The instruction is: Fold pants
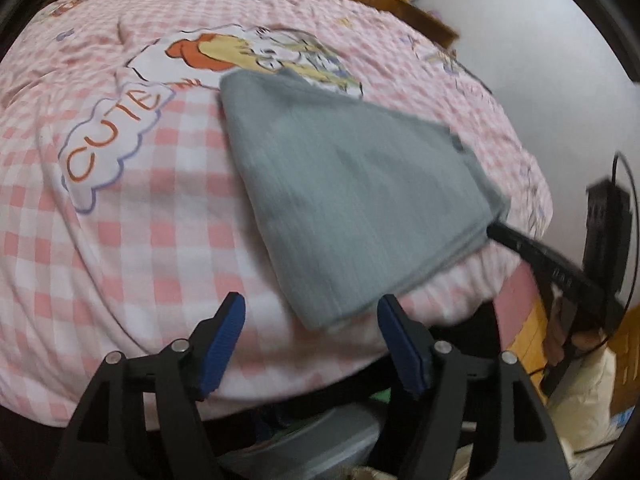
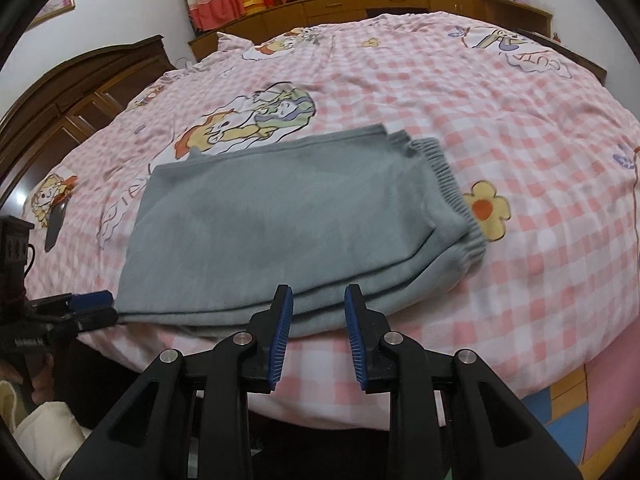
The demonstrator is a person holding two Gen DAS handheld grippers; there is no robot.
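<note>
Grey pants (image 1: 360, 184) lie folded into a flat rectangle on the pink checked bed cover (image 1: 140, 240), with the elastic waistband (image 2: 452, 184) at the right end in the right wrist view. My left gripper (image 1: 312, 304) stands wide open at the near corner of the pants; its blue pads do not press the cloth. It also shows at the pants' left corner as the left gripper (image 2: 106, 308). My right gripper (image 2: 318, 294) has its jaws narrowly apart over the near folded edge, and the fabric there lies flat and unpinched. Seen from the left wrist, the right gripper (image 1: 494, 234) touches the pants' right corner.
The bed's near edge runs just below both grippers, with coloured floor mats (image 2: 580, 420) beyond it. A dark flat object (image 2: 56, 220) lies on the cover at far left. Wooden cabinets (image 2: 360, 4) and a headboard (image 2: 80, 92) border the bed. A hand and cream sleeve (image 2: 44, 424) hold the left gripper.
</note>
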